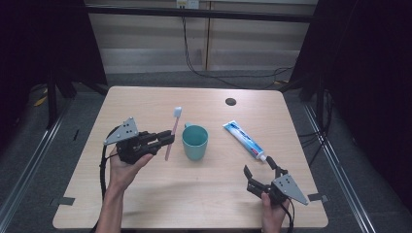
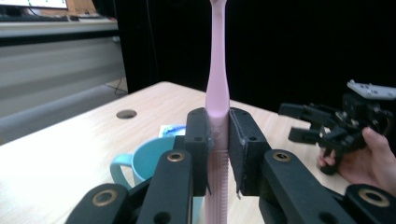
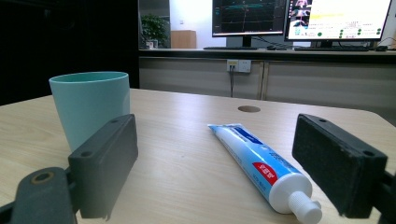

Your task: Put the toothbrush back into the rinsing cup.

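At the left of the high view, a pink toothbrush is clamped at its lower handle by the left gripper, held above the table just left of the teal cup at centre frame. In the left gripper view the handle is seen pinched upright between the closed jaws, with the cup's rim directly below. For the brush to be dropped in cleanly, it is best carried over the cup's mouth, kept upright, and lowered before release. At the lower right, the right gripper is held wide open near the cap of the toothpaste tube, gripping nothing. A red patch with white characters is printed on the tube, too small to be read.
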Available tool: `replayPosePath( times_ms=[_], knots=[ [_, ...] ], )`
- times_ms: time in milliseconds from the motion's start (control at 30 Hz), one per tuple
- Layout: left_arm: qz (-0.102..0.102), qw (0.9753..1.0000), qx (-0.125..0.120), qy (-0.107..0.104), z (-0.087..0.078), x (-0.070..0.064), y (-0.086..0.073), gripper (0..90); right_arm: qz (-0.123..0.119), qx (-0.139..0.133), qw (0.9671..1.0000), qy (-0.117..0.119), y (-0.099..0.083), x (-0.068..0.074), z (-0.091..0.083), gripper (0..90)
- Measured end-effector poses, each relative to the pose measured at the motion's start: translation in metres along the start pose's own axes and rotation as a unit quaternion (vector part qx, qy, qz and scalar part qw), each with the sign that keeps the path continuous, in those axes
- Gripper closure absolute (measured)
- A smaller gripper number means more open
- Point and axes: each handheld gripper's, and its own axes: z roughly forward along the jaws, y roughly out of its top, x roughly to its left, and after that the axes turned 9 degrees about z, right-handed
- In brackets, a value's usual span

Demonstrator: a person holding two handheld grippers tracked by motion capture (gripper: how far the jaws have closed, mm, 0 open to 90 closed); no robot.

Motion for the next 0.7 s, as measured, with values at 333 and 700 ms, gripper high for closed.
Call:
replayPosePath(
  times_ms=[333,700],
  knots=[
    [0.007,0.9996,-0.018,0.022,0.012,0.004,0.014,78.7,0.0,-0.001,1.0,0.001,0.0,0.0,0.0,13.6],
    [0.005,0.9976,-0.025,0.065,0.031,0.013,0.014,78.7,-0.001,-0.001,1.0,0.001,0.0,0.0,0.0,13.6]
  ],
)
